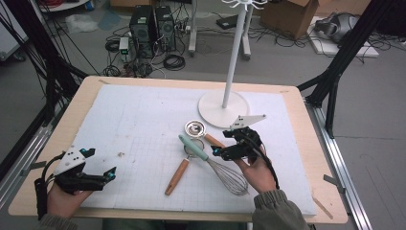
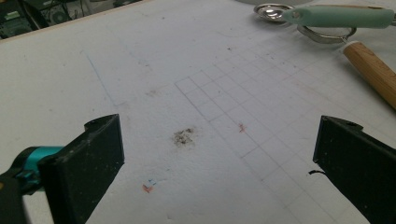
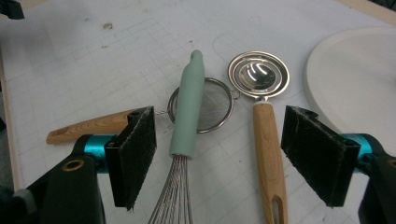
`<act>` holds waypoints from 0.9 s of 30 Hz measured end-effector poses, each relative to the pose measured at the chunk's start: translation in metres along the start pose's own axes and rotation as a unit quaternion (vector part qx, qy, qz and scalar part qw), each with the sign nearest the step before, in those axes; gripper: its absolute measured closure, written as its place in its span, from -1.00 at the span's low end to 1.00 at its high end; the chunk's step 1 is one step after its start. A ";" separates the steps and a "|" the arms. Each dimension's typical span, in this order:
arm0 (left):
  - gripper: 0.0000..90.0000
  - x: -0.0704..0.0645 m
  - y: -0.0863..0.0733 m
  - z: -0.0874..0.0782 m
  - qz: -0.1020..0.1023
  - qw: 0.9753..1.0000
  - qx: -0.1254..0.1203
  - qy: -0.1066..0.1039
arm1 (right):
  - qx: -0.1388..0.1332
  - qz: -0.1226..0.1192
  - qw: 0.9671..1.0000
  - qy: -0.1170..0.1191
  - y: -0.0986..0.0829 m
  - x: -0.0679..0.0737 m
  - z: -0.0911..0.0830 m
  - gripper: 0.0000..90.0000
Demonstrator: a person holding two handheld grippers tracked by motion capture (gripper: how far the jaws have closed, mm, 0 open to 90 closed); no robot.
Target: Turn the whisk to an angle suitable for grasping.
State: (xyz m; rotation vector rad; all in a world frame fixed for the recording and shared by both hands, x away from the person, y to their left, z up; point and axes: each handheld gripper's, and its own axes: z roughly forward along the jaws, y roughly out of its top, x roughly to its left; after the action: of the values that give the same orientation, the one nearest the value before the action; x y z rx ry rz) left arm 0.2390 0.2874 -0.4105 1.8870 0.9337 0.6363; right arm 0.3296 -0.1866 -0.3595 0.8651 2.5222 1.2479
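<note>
The right hand-held gripper (image 3: 219, 154) hangs spread over three utensils near the middle of the bench (image 1: 297, 158), holding nothing; between its jaws lie the whisk (image 3: 187, 116) and the spoon (image 3: 264, 112), so the step in hand looks like picking one of them up. To do it well, I judge the gripper should centre on a single handle before closing; as it stands both handles sit inside the gap, and a close here could catch the two together. In the right gripper view the whisk's mint handle runs toward 12 o'clock just inside the left-hand jaw, its wires toward 6; the spoon's wooden handle lies just inside the right-hand jaw, its steel bowl at 12. The whisk handle crosses over the sieve (image 3: 205, 109), whose wooden handle points to 9 o'clock behind the left-hand jaw; lifting straight up would spare the sieve a nudge. The stand (image 1: 223, 108) has its base at about 1 o'clock, near the spoon. The left hand-held gripper (image 1: 98, 167) rests well apart at the bench's 7 o'clock corner, jaws spread over bare mat; the utensils lie at about 1 o'clock from it.
</note>
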 end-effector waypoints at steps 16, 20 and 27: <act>-0.95 0.001 -0.001 0.002 -0.002 1.000 0.004 -0.001 | 0.057 0.019 0.998 0.033 0.002 -0.004 0.037 -0.16; -0.95 0.001 -0.001 0.002 -0.002 1.000 0.004 0.000 | 0.073 0.018 0.996 0.040 0.003 -0.003 0.044 -0.09; -0.95 0.001 -0.001 0.002 -0.001 1.000 0.006 0.001 | 0.099 0.014 0.994 0.045 0.003 0.002 0.056 0.09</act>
State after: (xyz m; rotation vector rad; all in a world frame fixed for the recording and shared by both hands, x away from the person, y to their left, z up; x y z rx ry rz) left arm 0.2408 0.2874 -0.4124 1.8963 0.9429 0.6315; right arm 0.3530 -0.1469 -0.3917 0.9081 2.7508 1.0820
